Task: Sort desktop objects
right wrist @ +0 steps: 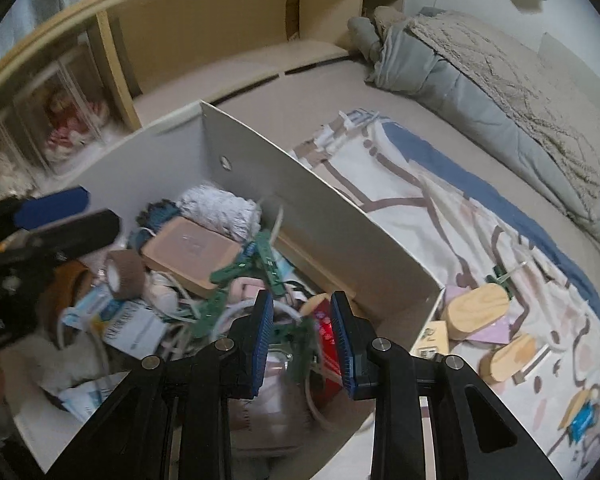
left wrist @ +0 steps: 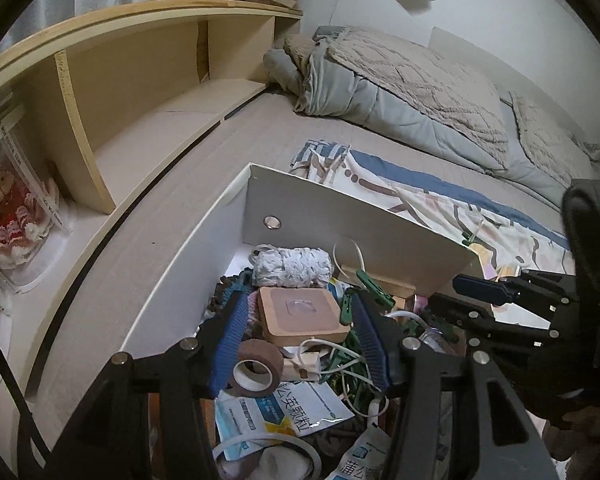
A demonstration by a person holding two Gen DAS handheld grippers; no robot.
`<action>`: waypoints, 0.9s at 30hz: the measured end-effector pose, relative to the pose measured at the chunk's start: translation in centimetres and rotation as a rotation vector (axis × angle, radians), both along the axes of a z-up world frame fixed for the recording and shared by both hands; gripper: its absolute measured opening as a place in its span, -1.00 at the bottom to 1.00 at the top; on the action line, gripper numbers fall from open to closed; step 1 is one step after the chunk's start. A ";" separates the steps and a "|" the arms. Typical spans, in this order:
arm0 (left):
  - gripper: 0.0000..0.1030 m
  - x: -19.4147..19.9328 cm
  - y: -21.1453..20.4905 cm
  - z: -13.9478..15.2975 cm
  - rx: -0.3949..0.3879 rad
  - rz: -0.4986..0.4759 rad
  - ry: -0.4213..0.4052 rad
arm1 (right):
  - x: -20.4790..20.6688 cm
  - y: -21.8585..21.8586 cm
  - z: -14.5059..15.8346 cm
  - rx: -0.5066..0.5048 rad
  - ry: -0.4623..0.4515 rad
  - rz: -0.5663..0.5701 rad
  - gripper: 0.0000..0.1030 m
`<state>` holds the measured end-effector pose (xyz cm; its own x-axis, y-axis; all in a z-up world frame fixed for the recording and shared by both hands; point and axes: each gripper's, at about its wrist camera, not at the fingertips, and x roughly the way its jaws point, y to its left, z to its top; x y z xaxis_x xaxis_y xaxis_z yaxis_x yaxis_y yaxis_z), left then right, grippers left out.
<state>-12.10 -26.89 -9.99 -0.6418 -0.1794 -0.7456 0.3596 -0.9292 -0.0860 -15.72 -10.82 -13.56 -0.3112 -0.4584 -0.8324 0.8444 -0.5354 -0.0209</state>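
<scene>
A white box (left wrist: 340, 216) (right wrist: 340, 220) on the bed holds a clutter of small items. My left gripper (left wrist: 300, 312) is open over it, its blue pads either side of a tan square case (left wrist: 300, 316), above a brown tape roll (left wrist: 256, 372). My right gripper (right wrist: 302, 328) is open and empty, hovering over green clothes pegs (right wrist: 220, 276), white cables and a red packet (right wrist: 326, 340) at the box's near right. The case (right wrist: 192, 252) and tape roll (right wrist: 122, 272) also show in the right wrist view. The left gripper's tips (right wrist: 60, 216) show at the left edge there.
Wooden oval blocks (right wrist: 476, 312) and a pink card lie on the patterned cloth (right wrist: 440, 208) right of the box. A wooden shelf unit (left wrist: 140, 80) with a boxed doll (left wrist: 8, 216) stands at left. Bunched bedding (left wrist: 400, 84) lies at the back.
</scene>
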 end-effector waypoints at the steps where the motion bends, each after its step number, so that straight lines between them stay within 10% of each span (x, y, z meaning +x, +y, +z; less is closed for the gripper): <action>1: 0.04 0.1 0.0 0.0 0.001 0.001 0.002 | -0.2 0.0 -0.1 0.008 0.006 -0.005 -0.42; 15: 0.19 0.4 0.4 0.7 -0.011 -0.008 0.018 | -0.1 2.7 2.9 -0.152 0.005 -0.021 -0.41; 17: 0.29 0.5 0.7 1.0 -0.023 -0.011 0.023 | -0.1 3.1 3.2 -0.179 -0.023 -0.028 -0.03; 19: 0.42 0.7 1.1 1.2 -0.041 -0.016 0.026 | 0.1 3.7 3.5 -0.211 -0.015 -0.044 0.97; 27: 0.89 1.8 2.3 2.8 -0.087 -0.017 0.065 | 0.8 5.4 5.0 -0.252 0.037 -0.046 1.00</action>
<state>-10.33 -24.58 -7.18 -0.6919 -0.2303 -0.6843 0.3404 -0.9399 -0.0279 -14.96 -5.46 -8.54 -0.3650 -0.6342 -0.6816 0.8200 -0.5657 0.0873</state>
